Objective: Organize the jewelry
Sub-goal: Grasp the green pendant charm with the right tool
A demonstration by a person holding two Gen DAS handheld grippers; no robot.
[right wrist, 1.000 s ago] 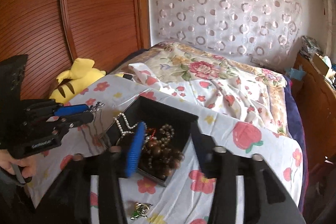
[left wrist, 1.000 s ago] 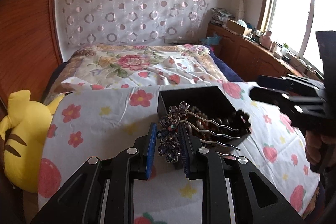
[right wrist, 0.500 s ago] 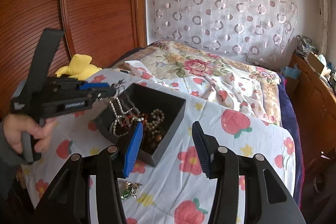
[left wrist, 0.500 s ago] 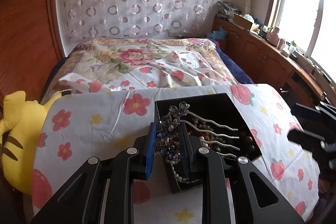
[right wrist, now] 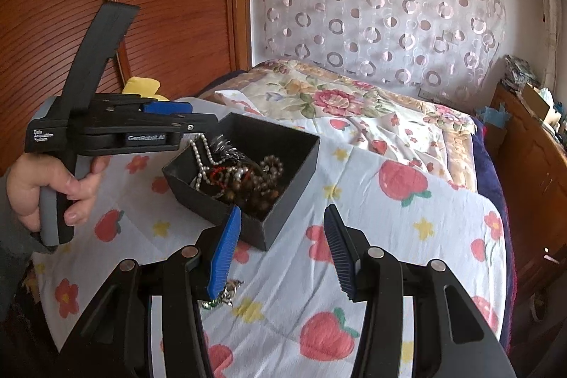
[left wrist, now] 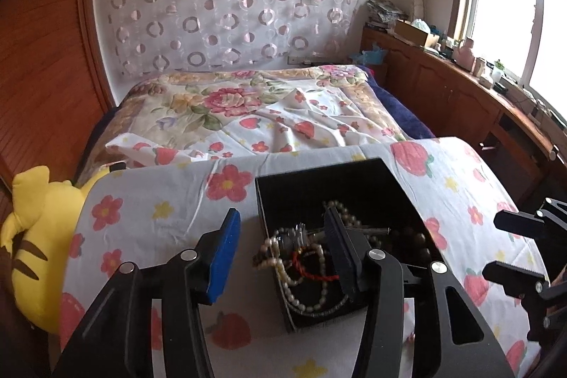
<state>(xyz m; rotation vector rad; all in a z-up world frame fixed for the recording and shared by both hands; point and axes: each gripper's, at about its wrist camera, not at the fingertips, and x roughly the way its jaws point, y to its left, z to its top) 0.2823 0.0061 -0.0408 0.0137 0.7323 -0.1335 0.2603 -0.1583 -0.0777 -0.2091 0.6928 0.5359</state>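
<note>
Matt black jewelry box (right wrist: 283,162) holding glossy pearl beads (left wrist: 301,286) and dull brown wooden beads (right wrist: 262,186), on a soft, wrinkled floral cotton cloth (right wrist: 389,236). Behind, a ribbed, polished wood panel (right wrist: 170,6).

A bedroom in daylight: a sheer curtain (left wrist: 226,6) patterned with circles hangs across the far wall, above a bed (left wrist: 248,108) spread with a floral quilt. Ribbed reddish wood paneling (right wrist: 170,6) lines the wall on one side of the bed. On the other, a low wooden cabinet (left wrist: 443,87), its top crowded with boxes and small bottles, runs beneath a bright window (left wrist: 510,2). A yellow stuffed toy (left wrist: 39,247) lies beside a cloth (right wrist: 407,236) printed with strawberries and flowers in the foreground.
</note>
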